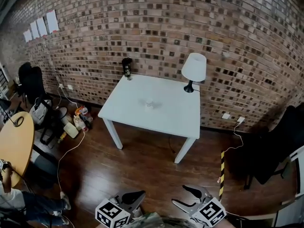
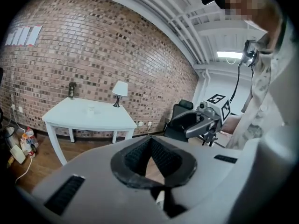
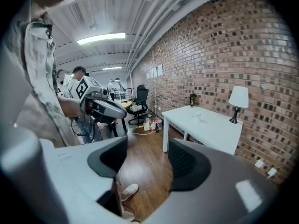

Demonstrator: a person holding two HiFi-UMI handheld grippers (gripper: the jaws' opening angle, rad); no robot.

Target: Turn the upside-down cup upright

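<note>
A small pale cup (image 1: pixel 149 102) stands near the middle of the white table (image 1: pixel 171 115), far ahead of both grippers; its orientation is too small to read. The left gripper view shows this cup (image 2: pixel 91 109) on the table (image 2: pixel 74 118), and the right gripper view shows the cup (image 3: pixel 198 117) on the table (image 3: pixel 212 129). My left gripper (image 1: pixel 137 196) hangs low over the wooden floor, its pads meeting at the tip (image 2: pixel 149 141) with nothing held. My right gripper (image 1: pixel 179 195) is beside it, jaws slightly apart (image 3: pixel 147 155) and empty.
On the table's back edge are a white lamp (image 1: pixel 194 70) and a dark bottle (image 1: pixel 127 68). Bags, bottles and cables (image 1: pixel 76 120) litter the floor left of the table. A round yellow table (image 1: pixel 16 141) stands far left, a black chair (image 1: pixel 275 146) right, and a striped post (image 1: pixel 221 167).
</note>
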